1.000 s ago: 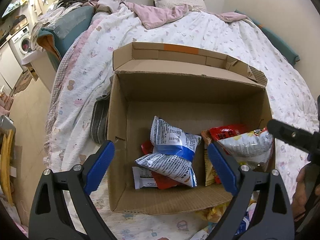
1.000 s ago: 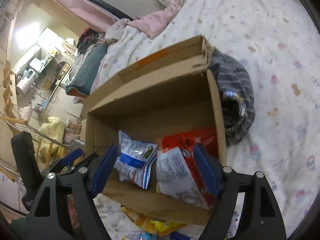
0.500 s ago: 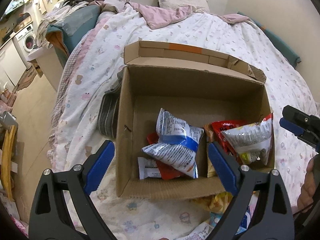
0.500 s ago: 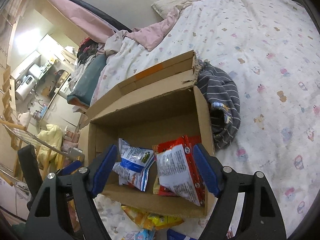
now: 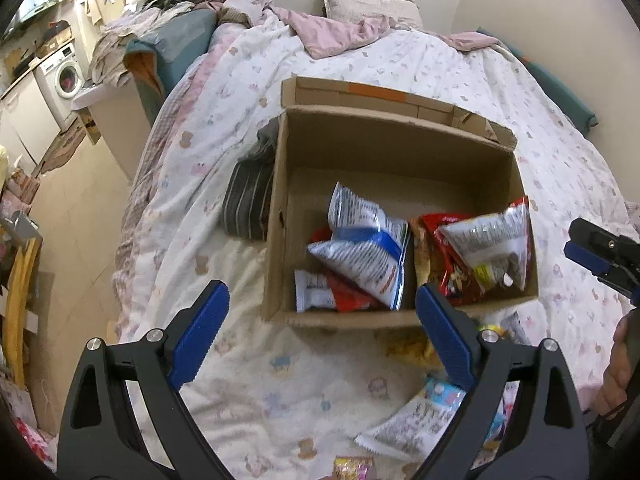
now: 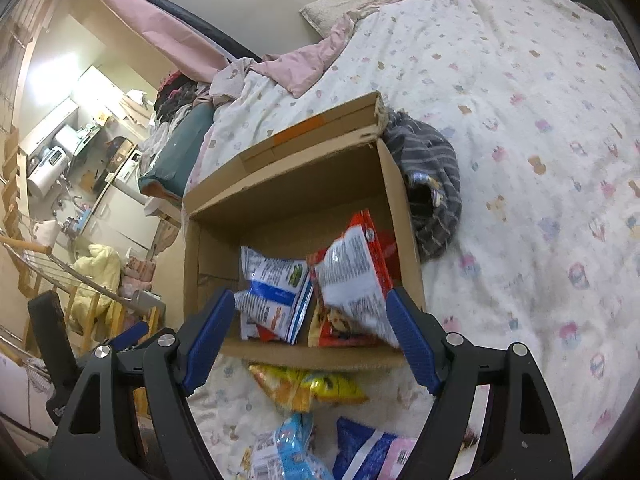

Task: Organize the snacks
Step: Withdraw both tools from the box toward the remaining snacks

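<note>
An open cardboard box (image 5: 276,220) (image 6: 404,216) sits on the bed. Inside lie a blue-and-white snack bag (image 5: 360,248) (image 6: 276,292), a red-and-white snack bag (image 5: 484,248) (image 6: 352,276) leaning on the right wall, and smaller packets (image 5: 316,296). My left gripper (image 5: 320,328) is open and empty, hovering in front of the box. My right gripper (image 6: 310,332) is open and empty, also just before the box's near wall. Loose snacks lie on the bed in front: a yellow bag (image 6: 308,388), a light blue packet (image 6: 284,448) and a blue-pink bag (image 6: 376,452).
A grey striped garment (image 5: 248,196) (image 6: 432,184) lies against the box's side. The bed has a patterned white quilt (image 5: 240,380), pink blanket (image 5: 332,32) and pillow (image 5: 368,4). The bed edge and floor (image 5: 76,208) are on the left. More packets (image 5: 416,424) lie nearby.
Both grippers have pulled back from the box. The red-and-white bag now rests inside the box against its right wall, free of the right gripper. More loose snacks show in front.
</note>
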Available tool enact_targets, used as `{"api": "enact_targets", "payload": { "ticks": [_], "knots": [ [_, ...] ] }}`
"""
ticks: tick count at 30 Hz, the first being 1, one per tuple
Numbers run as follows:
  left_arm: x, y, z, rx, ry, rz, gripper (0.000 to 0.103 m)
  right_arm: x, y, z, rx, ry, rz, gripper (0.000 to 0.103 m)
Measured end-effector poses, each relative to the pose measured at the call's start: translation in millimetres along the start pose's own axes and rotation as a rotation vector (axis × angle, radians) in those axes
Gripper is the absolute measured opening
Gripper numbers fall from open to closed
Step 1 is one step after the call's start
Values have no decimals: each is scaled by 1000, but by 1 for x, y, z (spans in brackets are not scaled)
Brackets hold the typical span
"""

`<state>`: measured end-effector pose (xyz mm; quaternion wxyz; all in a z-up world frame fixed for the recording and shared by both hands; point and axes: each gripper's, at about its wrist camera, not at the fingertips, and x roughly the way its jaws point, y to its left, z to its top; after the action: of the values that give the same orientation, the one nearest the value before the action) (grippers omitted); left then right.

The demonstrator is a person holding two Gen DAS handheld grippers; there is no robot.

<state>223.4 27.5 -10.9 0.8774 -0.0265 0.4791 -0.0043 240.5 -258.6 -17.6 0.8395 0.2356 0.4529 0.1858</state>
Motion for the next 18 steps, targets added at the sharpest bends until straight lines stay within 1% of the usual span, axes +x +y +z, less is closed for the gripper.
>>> {"api": "enact_targets", "payload": {
  "ticks": [11,16,18],
  "knots": [
    [-20,14,-34,-21,22,10,93,-22,4,-37,0,14,-30,81],
    [-23,15,-53,-12,69,-17,93,-29,8,-59,-24,37,-40,81],
    [-22,15,-60,0,84,-8,93,-30,10,-69,-43,51,-50,81]
  ]
}}
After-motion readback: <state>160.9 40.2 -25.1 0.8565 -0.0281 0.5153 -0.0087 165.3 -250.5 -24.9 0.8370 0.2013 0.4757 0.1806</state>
